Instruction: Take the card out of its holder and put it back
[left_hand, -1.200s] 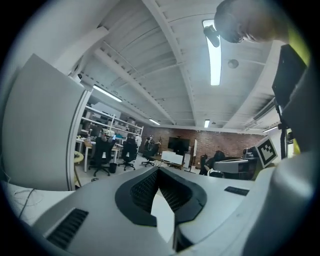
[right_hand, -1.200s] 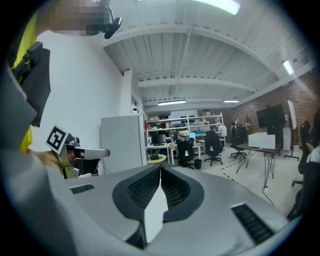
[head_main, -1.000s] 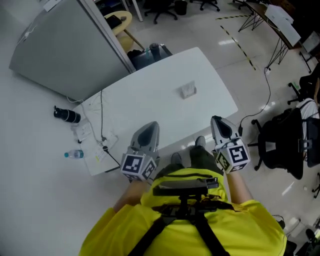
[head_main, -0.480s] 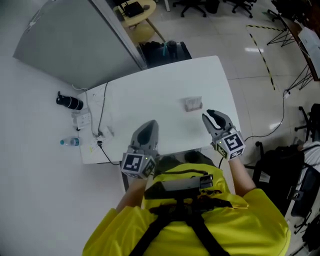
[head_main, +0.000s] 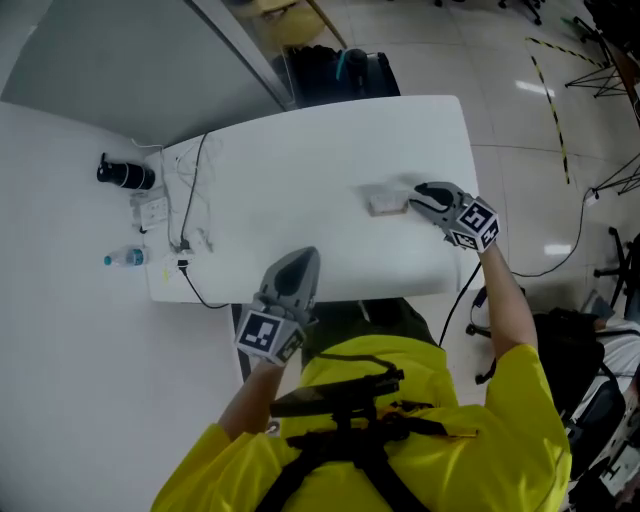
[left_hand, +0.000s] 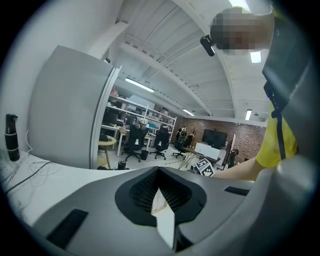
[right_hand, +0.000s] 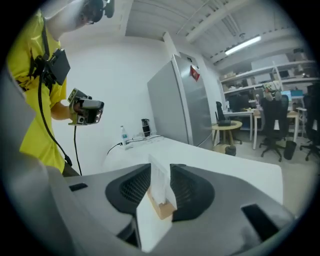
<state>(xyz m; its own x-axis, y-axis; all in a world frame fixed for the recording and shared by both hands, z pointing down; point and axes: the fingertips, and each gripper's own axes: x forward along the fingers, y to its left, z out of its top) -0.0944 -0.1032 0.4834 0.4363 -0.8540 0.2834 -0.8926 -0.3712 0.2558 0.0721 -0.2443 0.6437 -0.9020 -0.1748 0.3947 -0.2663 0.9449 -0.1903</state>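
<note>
I see a white desk (head_main: 300, 170) with rounded corners. The card holder (head_main: 384, 204) stands near its right end; cables (head_main: 188, 210), a black bottle (head_main: 125, 174) and a water bottle (head_main: 125, 259) sit at its left end.

**White card seated upright in its small tan holder**

The white rectangular card (right_hand: 159, 182) stands upright and edge-on in the small tan block holder (head_main: 385, 204). The holder rests flat on the white table top (head_main: 300, 190), near the table's right edge. Card and holder sit between the opening jaws of the right gripper (head_main: 416, 196). The pads flank the card and are not clamped on it.
</note>
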